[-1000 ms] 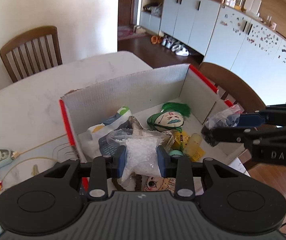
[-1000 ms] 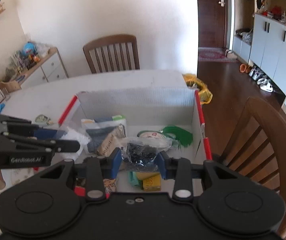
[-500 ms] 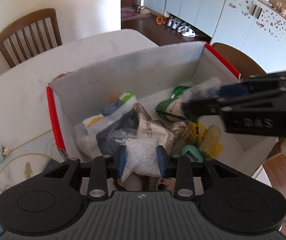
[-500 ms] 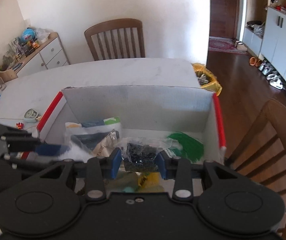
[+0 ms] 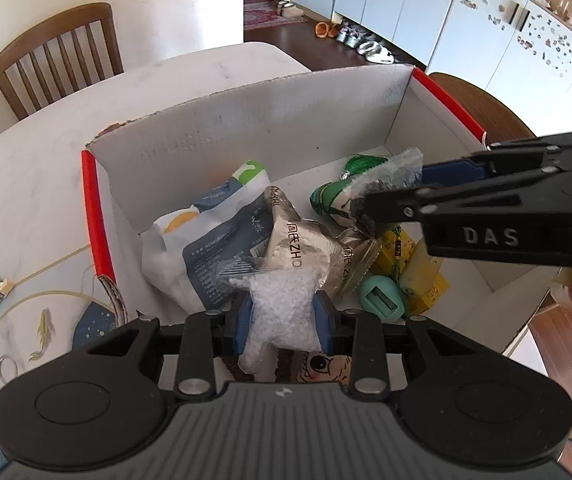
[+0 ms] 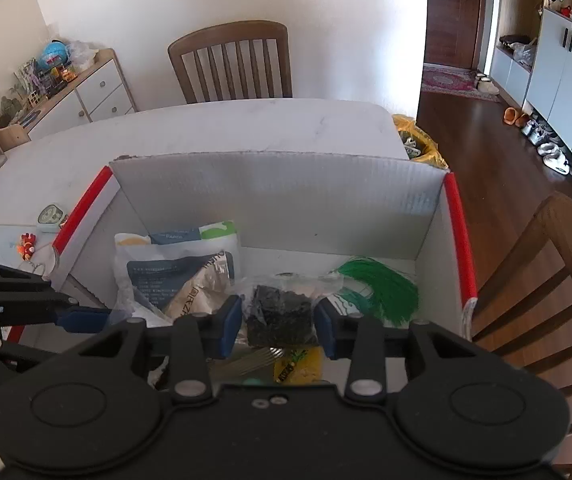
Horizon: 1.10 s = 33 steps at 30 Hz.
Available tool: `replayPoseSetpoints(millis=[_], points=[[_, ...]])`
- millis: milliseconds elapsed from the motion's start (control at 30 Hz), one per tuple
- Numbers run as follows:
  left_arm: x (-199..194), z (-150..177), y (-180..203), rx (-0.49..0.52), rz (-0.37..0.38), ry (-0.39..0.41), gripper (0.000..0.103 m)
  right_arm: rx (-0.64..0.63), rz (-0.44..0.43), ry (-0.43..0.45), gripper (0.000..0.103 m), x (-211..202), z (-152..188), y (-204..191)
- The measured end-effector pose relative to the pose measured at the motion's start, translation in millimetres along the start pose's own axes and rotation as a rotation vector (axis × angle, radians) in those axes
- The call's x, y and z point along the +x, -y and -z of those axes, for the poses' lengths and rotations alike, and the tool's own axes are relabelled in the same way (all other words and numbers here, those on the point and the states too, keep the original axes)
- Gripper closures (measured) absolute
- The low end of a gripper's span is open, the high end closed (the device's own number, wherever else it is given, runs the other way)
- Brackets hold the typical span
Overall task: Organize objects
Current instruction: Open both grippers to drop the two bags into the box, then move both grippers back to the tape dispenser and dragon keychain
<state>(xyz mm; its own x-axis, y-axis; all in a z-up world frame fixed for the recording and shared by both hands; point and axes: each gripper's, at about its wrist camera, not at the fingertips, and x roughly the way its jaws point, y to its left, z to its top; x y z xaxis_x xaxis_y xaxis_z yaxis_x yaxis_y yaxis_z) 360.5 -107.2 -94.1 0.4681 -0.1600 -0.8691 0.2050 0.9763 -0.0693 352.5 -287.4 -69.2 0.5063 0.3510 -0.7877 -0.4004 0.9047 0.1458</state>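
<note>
Two grippers over cardboard box [image 6: 277, 200] | left gripper [image 5: 283, 318] clamps bag of white granules [image 5: 281, 312] | right gripper [image 6: 277, 326] jaws just easing apart, bag of dark bits [image 6: 277, 314] between them, pads barely touching

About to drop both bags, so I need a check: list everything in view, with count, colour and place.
cardboard box: one, white with red edges, on table
table: one, white
white-blue pouch: one, in box, left
silver pouch: one, in box, middle
green tassel: one, in box, right
yellow packet: one, in box
teal case: one, beside yellow packet
chairs: two, brown
left gripper: black, shut on bag of white granules
right gripper: black, bag of dark bits between pads, jaws just opening slightly
</note>
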Motion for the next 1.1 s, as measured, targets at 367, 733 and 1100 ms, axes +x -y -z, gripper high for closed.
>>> replayPoseSetpoints(millis=[367,733,1100], points=[[-17.9,4.6,4.8,-0.004,0.016,0.051,0.040,0.011,0.007,0.028,0.054,-26.3,10.1,-0.5],[-60.4,13.1,-2.2,-0.050,0.030,0.138,0.040,0.039,-0.009,0.103,0.042,-70.2,18.8,-11.1],[-118.7,28.2,-21.4,-0.064,0.050,0.255,0.030,0.031,-0.024,0.181,0.038,-105.6,23.6,-38.2]])
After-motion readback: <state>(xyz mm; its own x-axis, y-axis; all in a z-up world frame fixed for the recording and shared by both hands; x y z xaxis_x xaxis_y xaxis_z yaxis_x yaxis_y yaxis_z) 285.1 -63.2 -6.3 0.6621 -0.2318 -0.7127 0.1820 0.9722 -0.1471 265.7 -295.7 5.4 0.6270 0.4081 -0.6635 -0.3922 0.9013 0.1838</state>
